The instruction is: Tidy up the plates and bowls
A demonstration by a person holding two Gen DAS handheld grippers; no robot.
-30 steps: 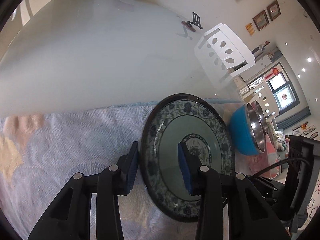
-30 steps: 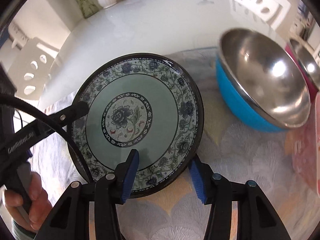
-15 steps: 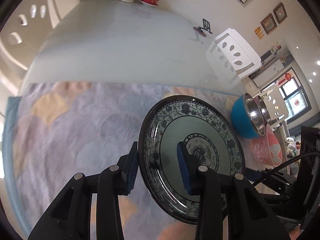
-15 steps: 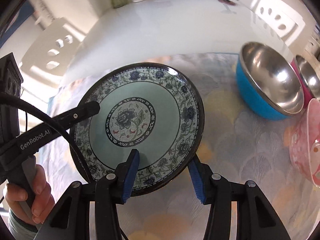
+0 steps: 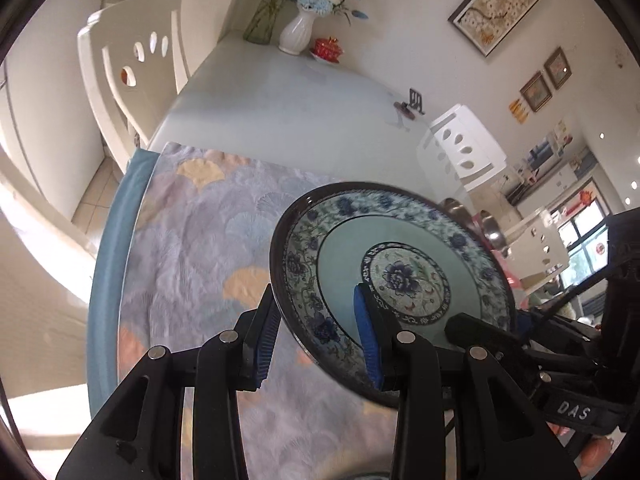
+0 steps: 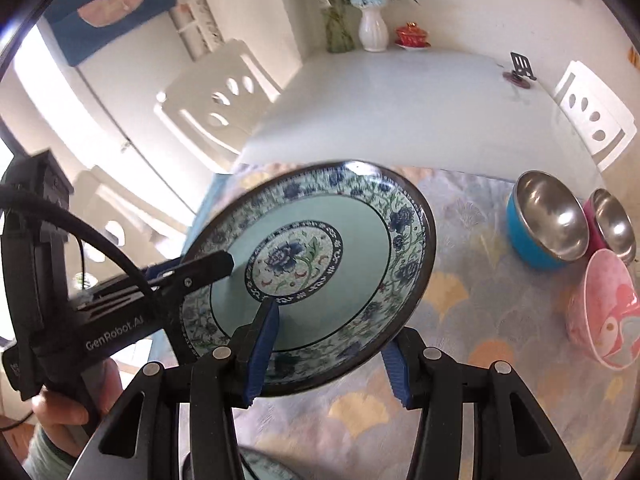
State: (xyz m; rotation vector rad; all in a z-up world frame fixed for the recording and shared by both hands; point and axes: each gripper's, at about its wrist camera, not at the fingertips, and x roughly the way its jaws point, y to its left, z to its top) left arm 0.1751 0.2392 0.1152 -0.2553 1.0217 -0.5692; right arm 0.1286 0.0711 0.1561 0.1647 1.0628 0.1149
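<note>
Aloft, tilted plate (image 6: 316, 264) face-up, rim clamped by both hand-held grippers (image 5: 316, 340) (image 6: 328, 344).

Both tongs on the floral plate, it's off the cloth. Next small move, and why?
Probably carry the plate level toward the bowls and keep both grips. The left tongs and right tongs clamp opposite rim sections, the plate hangs tilted above the cloth, and the blue bowl and pink bowl sit on the right. Letting go with either could tip it.
</note>
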